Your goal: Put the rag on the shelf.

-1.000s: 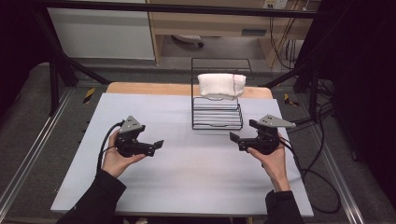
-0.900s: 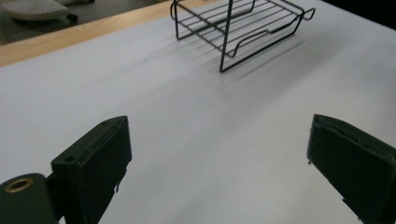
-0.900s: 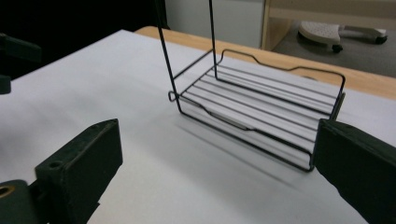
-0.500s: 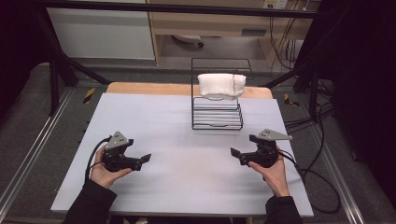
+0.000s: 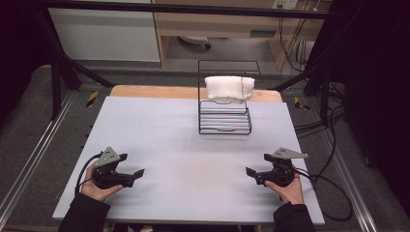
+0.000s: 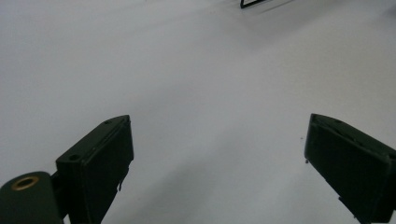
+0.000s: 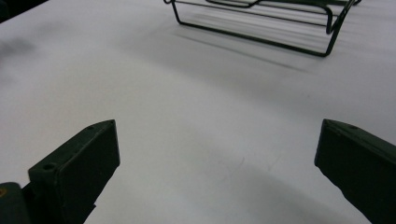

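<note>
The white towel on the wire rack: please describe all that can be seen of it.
The white towel looks like soft cloth, folded or rolled into a thick, oblong bundle. A thin reddish line crosses it near its right end. It lies across the upper part of the black wire rack, above the rack's barred base, at the far middle of the table. It touches the rack alone; both grippers are far from it, near the table's front edge.

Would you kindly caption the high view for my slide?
Both open grippers, left and right, rest low near a wire rack with a white towel.
</note>
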Motion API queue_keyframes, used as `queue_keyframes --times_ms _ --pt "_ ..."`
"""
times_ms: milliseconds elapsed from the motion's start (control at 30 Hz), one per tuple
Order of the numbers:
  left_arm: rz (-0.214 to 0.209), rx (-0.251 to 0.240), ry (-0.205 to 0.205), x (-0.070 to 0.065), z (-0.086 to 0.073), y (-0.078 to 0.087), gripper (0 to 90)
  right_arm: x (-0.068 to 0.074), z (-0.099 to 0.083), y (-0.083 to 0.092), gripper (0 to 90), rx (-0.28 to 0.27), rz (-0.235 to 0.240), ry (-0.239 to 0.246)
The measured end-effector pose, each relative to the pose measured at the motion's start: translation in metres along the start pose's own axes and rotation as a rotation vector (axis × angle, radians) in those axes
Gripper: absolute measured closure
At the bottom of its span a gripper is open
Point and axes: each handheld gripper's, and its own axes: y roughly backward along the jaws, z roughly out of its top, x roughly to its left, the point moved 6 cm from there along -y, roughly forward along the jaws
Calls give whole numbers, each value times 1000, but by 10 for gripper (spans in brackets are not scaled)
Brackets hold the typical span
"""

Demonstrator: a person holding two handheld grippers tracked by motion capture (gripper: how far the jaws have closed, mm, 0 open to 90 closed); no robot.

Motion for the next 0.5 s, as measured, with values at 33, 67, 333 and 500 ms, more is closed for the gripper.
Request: queue_keyframes --times_ms 33,67,333,500 --pt "-2 1 4 0 -1 0 81 0 -3 1 8 4 5 -3" --pt "-2 1 3 1 -2 0 81 1 -5 1 8 6 9 -1" --pt "-1 -3 10 3 -8 2 82 3 -14 -3 9 42 25 11" --pt "1 6 11 3 -10 1 82 4 -15 -3 9 55 25 12"
